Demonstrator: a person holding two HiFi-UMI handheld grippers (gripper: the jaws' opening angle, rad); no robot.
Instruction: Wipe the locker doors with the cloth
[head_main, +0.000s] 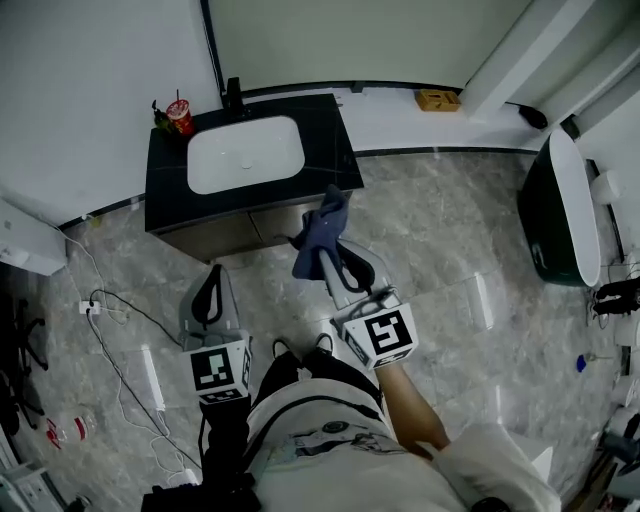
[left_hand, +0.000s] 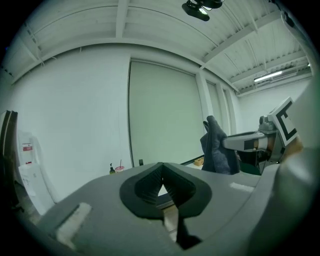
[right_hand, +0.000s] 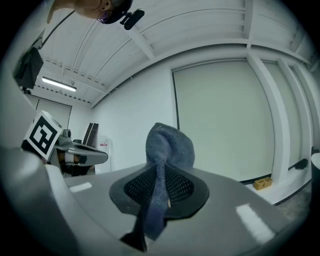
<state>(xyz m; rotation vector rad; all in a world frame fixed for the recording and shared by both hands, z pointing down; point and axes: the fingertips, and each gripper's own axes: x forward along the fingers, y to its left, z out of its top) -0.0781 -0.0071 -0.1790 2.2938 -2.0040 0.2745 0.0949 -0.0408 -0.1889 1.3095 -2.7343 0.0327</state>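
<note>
Now, my right hand-held gripper (right_hand: 160, 175): pinching the blue cloth (right_hand: 169, 145)
My left hand-held gripper (left_hand: 162, 186): jaws together, empty

Right hand-held gripper (right_hand: 159, 172): jaws closed on a blue-grey cloth (right_hand: 169, 146). The cloth bunches in a rounded fold above the dark ribbed pads, and a narrow tail hangs down between them.
Left hand-held gripper (right_hand: 102, 157): at the left edge, carrying its marker cube.
Small yellow-brown box (right_hand: 263, 183): low right, by the wall.
Ceiling strip light (right_hand: 59, 84): upper left, lit.
</note>
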